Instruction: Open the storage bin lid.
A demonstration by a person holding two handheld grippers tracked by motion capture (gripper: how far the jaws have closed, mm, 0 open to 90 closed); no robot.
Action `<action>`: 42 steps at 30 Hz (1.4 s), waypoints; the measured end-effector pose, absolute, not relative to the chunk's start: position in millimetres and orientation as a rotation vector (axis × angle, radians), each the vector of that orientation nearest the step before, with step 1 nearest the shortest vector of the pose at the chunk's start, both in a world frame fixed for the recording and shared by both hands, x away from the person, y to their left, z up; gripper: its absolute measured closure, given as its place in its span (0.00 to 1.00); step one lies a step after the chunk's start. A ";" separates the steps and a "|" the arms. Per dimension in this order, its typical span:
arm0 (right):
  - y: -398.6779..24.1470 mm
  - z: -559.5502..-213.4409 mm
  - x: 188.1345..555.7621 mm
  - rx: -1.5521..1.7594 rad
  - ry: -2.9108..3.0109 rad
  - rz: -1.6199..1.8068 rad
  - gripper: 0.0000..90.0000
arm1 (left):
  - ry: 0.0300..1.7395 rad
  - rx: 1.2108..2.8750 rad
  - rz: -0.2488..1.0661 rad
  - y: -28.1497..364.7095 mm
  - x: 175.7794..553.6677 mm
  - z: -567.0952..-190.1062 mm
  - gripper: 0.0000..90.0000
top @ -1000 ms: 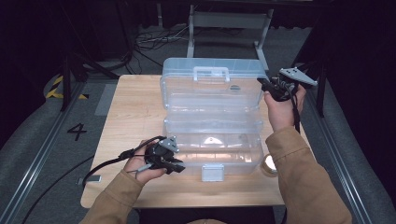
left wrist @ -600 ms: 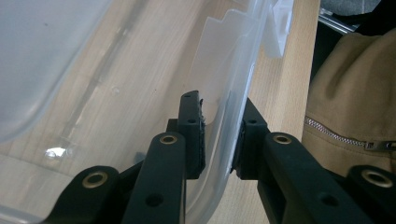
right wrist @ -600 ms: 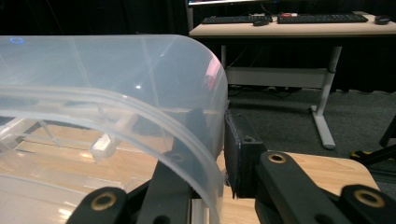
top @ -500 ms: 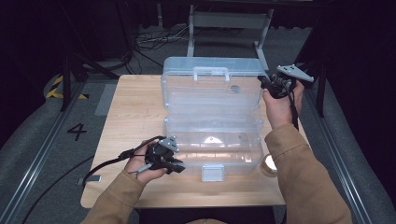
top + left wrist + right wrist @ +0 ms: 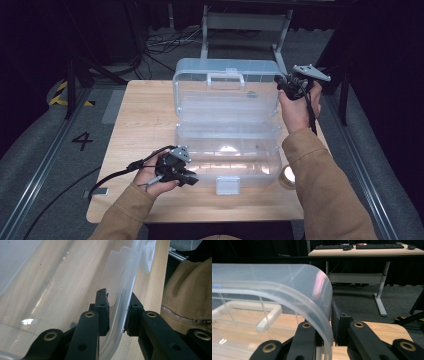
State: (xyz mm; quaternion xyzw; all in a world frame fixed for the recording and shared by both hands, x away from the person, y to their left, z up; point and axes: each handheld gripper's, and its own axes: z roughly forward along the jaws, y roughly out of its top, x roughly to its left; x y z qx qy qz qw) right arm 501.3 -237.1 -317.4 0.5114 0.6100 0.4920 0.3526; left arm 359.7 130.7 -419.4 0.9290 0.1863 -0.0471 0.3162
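The right tongs [image 5: 287, 82] have closed further on the lid [image 5: 225, 95].

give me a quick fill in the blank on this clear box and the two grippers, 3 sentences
1. The clear plastic box lies ____ on the wooden table, its lid raised.
2. The right gripper grips the rim of the box's ____.
3. The left gripper has one jaw inside and one outside the wall of the box's ____.

Missing words: open; lid; base
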 end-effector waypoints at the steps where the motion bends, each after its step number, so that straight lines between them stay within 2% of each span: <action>1: -237.4 -318.6 503.2 1.324 1.572 1.279 0.91 | 0.495 2.444 -0.127 130.6 359.4 -419.5 0.85; 42: -246.3 -337.1 553.1 1.263 1.667 1.294 0.90 | 0.517 2.389 -0.160 133.1 360.0 -421.6 0.84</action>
